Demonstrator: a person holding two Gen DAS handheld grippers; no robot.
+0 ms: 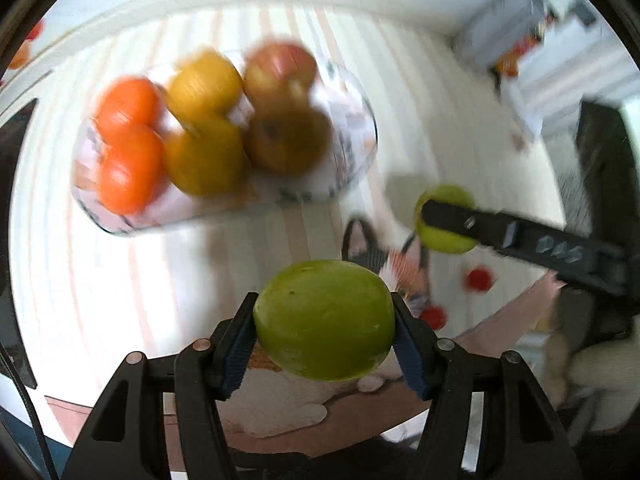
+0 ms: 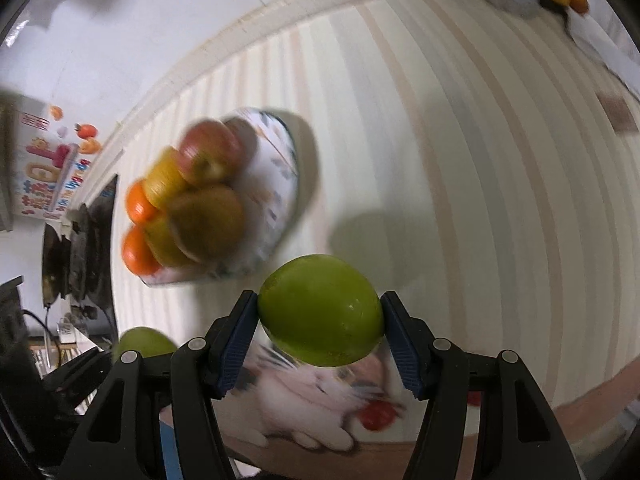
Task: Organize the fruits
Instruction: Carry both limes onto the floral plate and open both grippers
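Each gripper pinches a green fruit between its blue-padded fingers, held in the air above the striped tablecloth (image 2: pixel 460 160): the left gripper (image 1: pixel 324 322) clamps one green fruit (image 1: pixel 324 320), and the right gripper (image 2: pixel 320 316) clamps a second green fruit (image 2: pixel 320 310). In the left wrist view the right gripper shows again at the right edge, its finger crossing the second fruit and hiding its middle; in the right wrist view the first fruit peeks out at lower left, mostly covered by the gripper frame. Beyond both lies a patterned plate (image 1: pixel 348 148) carrying two orange fruits (image 1: pixel 128 168), two yellow ones (image 1: pixel 204 156), a red apple (image 1: pixel 280 68) and a brownish fruit (image 1: pixel 286 140), all smeared by motion blur, so the plate's print cannot be made out. A cat picture (image 2: pixel 320 412) on the cloth lies below the right gripper, partly hidden by it. A colourful box (image 2: pixel 48 160) at far left bears writing too blurred to read.
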